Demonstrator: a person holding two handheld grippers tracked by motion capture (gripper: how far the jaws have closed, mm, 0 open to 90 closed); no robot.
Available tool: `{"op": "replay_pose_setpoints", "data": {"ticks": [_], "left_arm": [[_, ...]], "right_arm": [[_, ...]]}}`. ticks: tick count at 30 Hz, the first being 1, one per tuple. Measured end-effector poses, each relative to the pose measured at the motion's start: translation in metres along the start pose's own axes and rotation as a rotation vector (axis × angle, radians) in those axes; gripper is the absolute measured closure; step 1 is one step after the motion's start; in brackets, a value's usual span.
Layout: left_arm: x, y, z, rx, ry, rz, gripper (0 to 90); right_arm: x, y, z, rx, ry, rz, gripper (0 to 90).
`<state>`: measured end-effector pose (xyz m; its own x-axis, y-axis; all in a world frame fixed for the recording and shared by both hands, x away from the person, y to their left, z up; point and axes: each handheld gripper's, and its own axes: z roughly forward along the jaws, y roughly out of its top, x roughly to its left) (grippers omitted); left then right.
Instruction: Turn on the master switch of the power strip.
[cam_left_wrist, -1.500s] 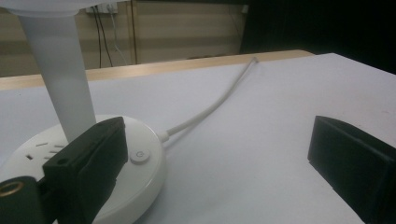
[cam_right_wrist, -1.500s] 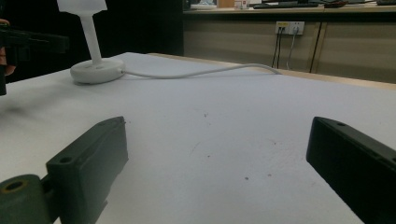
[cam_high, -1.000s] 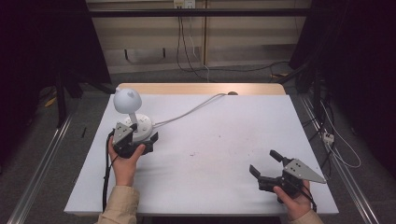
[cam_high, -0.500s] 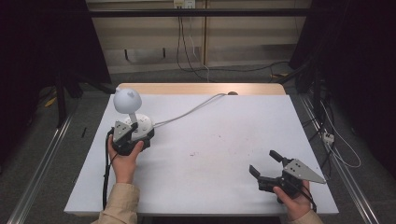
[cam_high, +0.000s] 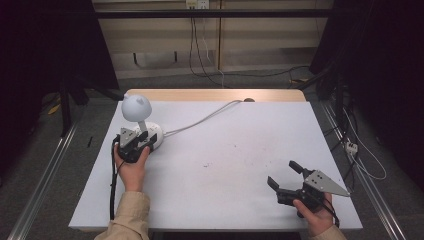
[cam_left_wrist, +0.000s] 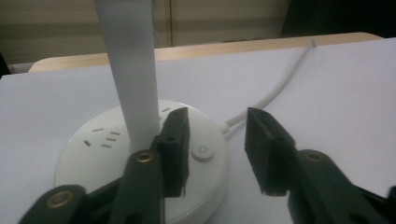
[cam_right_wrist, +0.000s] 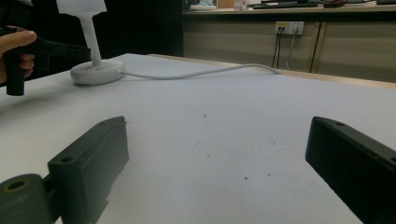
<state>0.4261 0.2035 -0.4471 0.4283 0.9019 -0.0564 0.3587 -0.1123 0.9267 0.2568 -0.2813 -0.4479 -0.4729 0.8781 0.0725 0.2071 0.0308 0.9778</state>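
From above, a smooth white desk lamp (cam_high: 141, 120) with a rounded head and disc base stands near the left edge of the matte white surface (cam_high: 225, 170). The left gripper (cam_high: 145, 141) sits at its base, the right gripper (cam_high: 285, 175) near the front right corner.

In the left gripper view, the fingers (cam_left_wrist: 175, 140) have just been closing to a narrow gap over the base's round button (cam_left_wrist: 202, 151), pressing nothing.

In the right gripper view, blocky black fingers (cam_right_wrist: 93, 154) stand wide over speckled surface.
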Motion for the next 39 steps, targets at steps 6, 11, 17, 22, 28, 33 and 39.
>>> {"op": "replay_pose_setpoints", "data": {"ticks": [6,11,17,22,28,33,39], "left_arm": [[0.0,0.001,0.004,0.013,-0.005,0.003,72.7],[0.002,0.001,0.007,0.02,-0.007,-0.002,76.9],[0.004,0.002,0.007,0.022,-0.015,-0.008,80.9],[0.005,0.001,0.009,0.028,-0.018,-0.019,82.5],[0.004,0.001,0.011,0.045,-0.007,-0.002,85.1],[0.005,0.0,0.013,0.056,0.002,-0.005,87.8],[0.005,0.0,0.015,0.063,0.005,0.004,90.0]], "right_arm": [[0.0,0.0,0.0,0.0,0.001,0.001,5.6],[0.0,0.0,0.0,0.003,0.004,-0.003,5.7],[0.0,0.0,0.001,0.003,0.003,0.001,5.6],[0.001,0.0,0.001,0.002,0.005,-0.001,5.7],[0.0,-0.001,0.001,0.005,0.006,-0.002,5.7],[0.0,0.0,0.001,0.003,0.005,-0.002,5.8],[0.0,0.0,0.001,0.001,0.002,-0.004,5.8]]}}
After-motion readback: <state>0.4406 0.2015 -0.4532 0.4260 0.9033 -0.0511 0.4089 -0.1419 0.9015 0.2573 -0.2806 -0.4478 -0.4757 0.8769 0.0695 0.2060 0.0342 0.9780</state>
